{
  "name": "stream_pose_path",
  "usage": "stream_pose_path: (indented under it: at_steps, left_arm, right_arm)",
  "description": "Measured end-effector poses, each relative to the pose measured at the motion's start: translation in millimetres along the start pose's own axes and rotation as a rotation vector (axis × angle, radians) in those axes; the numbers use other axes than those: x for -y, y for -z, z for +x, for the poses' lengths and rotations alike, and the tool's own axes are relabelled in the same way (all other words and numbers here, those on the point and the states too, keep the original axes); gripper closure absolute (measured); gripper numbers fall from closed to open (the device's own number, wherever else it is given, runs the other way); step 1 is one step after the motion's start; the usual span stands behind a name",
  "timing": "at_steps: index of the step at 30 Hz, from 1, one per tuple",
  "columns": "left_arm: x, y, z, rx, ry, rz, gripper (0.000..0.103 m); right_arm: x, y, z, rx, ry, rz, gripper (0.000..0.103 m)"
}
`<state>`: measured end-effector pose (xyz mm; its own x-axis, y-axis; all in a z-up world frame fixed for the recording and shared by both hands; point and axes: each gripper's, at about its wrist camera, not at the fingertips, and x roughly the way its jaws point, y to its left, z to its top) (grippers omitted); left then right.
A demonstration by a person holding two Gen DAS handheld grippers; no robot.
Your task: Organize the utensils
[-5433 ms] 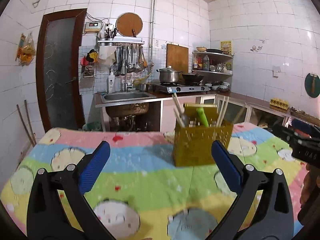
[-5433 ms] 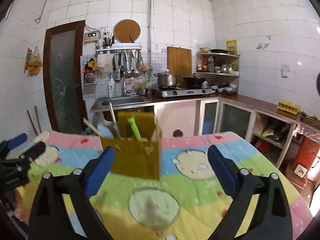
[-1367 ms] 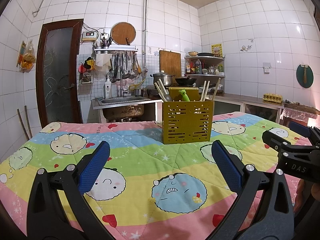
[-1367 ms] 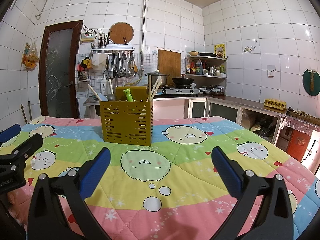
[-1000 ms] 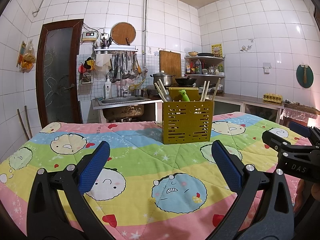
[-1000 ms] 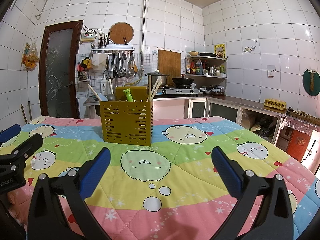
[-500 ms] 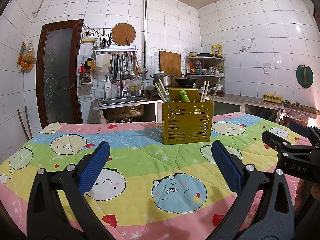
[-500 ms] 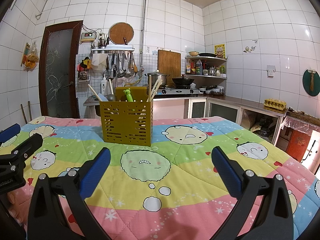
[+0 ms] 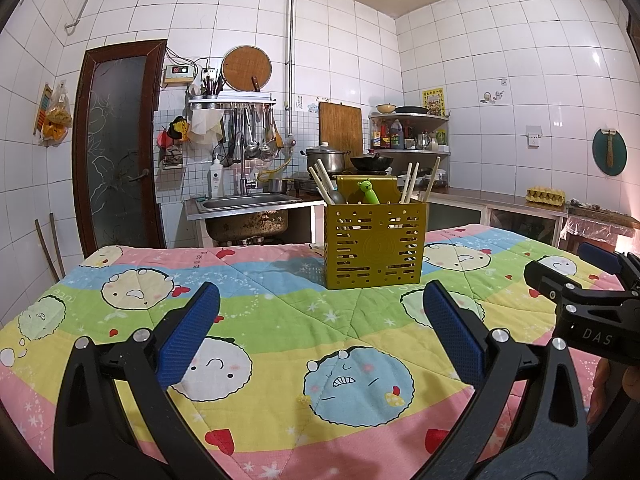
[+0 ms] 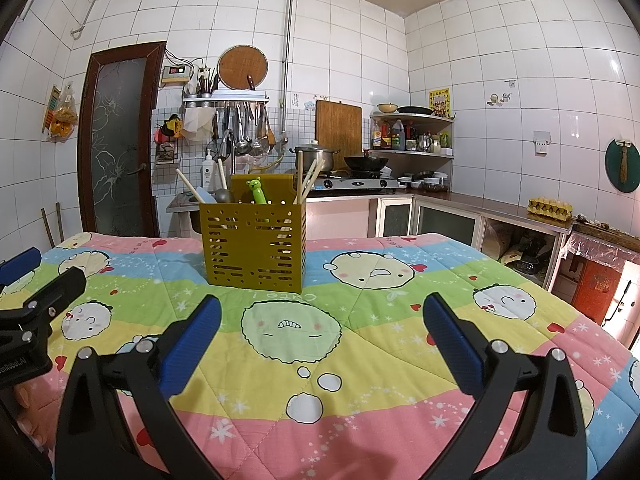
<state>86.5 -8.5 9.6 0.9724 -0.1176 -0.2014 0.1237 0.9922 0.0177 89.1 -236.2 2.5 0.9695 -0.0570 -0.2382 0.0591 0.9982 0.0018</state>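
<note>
A yellow slotted utensil holder [image 9: 374,245] stands upright on the cartoon-print quilt [image 9: 280,312], beyond both grippers; it also shows in the right wrist view [image 10: 254,242]. It holds wooden chopsticks [image 9: 412,182], a metal spoon [image 9: 337,197] and a green frog-topped utensil [image 9: 369,192]. My left gripper [image 9: 320,330] is open and empty, low over the quilt. My right gripper [image 10: 322,334] is open and empty too. Each gripper shows at the edge of the other's view.
The quilt-covered table [image 10: 360,320] fills the foreground. Behind it are a sink [image 9: 248,202], hanging ladles [image 9: 250,136], a stove with pot and wok [image 10: 348,168], a corner shelf of bottles [image 10: 408,132] and a brown door [image 9: 116,144].
Over the last 1.4 seconds nothing visibly moved. Since 5.4 seconds ago both grippers have drawn back from the holder and lowered toward the quilt.
</note>
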Motion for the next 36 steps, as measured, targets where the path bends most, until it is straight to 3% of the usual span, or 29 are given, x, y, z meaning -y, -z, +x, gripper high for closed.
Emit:
stream_pose_path:
  at_steps: [36]
  left_arm:
    - [-3.1, -4.3, 6.0, -0.015, -0.002, -0.012, 0.005]
  right_arm:
    - [1.4, 0.4, -0.2, 0.004, 0.001, -0.007, 0.004]
